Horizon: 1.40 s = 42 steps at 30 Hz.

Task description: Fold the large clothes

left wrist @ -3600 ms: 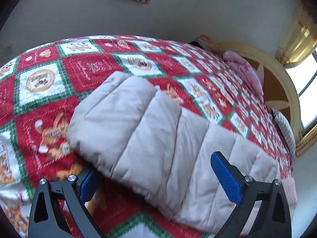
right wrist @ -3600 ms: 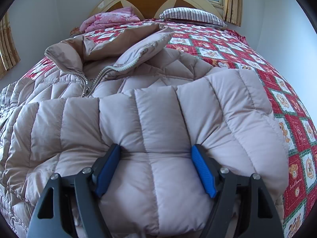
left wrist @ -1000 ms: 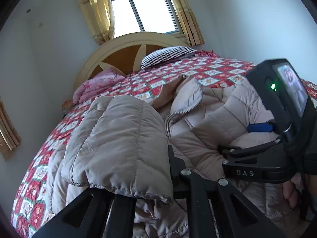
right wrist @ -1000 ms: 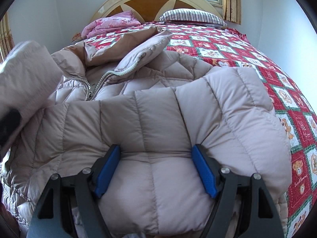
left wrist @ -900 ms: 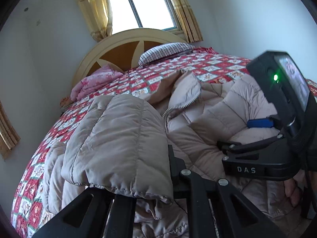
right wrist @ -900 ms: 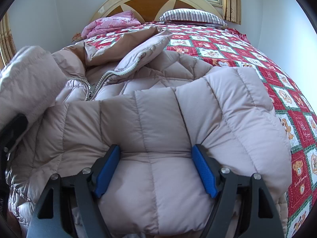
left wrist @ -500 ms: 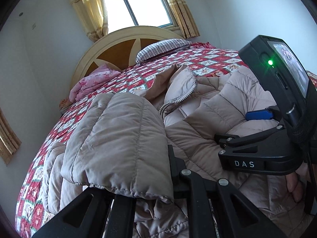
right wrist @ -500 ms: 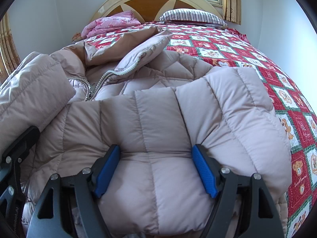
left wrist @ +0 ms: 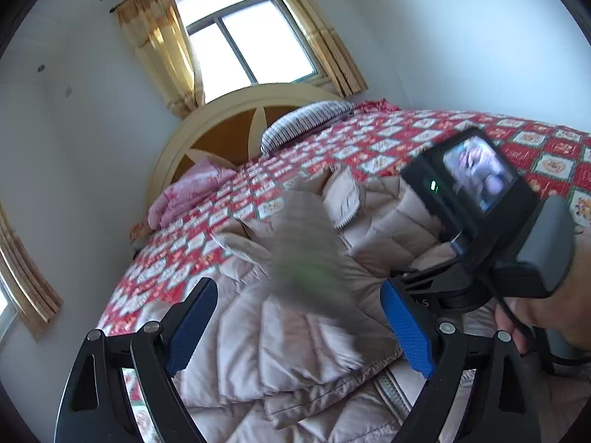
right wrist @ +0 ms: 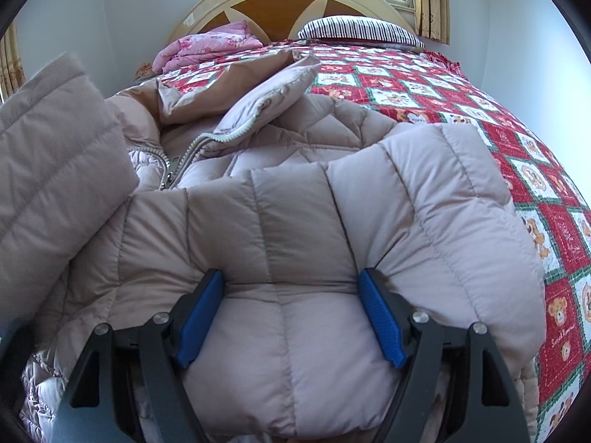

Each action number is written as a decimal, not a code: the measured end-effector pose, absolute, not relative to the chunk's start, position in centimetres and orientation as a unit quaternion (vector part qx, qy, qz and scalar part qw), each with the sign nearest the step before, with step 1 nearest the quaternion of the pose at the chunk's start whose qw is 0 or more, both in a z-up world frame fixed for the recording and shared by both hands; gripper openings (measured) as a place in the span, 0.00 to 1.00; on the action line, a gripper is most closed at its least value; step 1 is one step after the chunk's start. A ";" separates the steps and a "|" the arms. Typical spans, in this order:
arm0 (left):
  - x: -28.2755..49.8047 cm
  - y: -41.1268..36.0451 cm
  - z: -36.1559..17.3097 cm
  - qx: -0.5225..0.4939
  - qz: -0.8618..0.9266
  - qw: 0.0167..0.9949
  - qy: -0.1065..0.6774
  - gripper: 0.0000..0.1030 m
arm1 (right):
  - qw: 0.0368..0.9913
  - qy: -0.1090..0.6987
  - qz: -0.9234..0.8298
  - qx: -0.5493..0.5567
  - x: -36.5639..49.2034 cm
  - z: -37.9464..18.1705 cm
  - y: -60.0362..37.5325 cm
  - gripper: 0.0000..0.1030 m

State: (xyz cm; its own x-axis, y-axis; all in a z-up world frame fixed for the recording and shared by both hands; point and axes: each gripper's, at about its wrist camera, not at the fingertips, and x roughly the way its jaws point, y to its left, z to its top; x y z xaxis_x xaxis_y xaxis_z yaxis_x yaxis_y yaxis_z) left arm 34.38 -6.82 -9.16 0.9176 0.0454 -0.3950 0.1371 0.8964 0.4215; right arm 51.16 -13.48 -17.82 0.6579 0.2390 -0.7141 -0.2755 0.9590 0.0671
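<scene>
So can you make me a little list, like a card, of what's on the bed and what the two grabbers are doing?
bed cover: red patchwork quilt with little bear pictures
clothing: puffy beige jacket spread on the quilt, zipper partly undone
left gripper: open, blurred left sleeve in front of it, not gripped
right gripper: jaws apart, pressed into the right sleeve lying folded across the jacket front
at the headboard: striped pillow, pink blanket
behind the bed: window, yellow curtains
</scene>
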 end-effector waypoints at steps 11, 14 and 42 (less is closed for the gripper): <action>35.8 4.7 -6.0 0.127 0.121 0.968 0.178 0.88 | 0.910 0.387 0.145 -0.017 51.2 -17.8 -13.7 0.76; 35.4 5.6 -6.6 0.125 0.126 0.971 0.161 0.88 | 0.910 0.387 0.146 -0.016 51.2 -17.8 -13.9 0.76; 44.3 10.2 -16.8 0.084 0.154 0.927 0.330 0.90 | 0.946 0.311 0.045 0.082 47.6 -8.9 -20.0 0.80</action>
State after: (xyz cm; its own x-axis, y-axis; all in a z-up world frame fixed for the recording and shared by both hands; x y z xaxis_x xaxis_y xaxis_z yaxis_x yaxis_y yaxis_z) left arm 44.34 10.21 -16.82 0.7347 0.3407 -0.5866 -0.2292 0.9385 0.2581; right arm 47.56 -19.99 -8.87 0.8029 0.1370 -0.5802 -0.0352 0.9824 0.1832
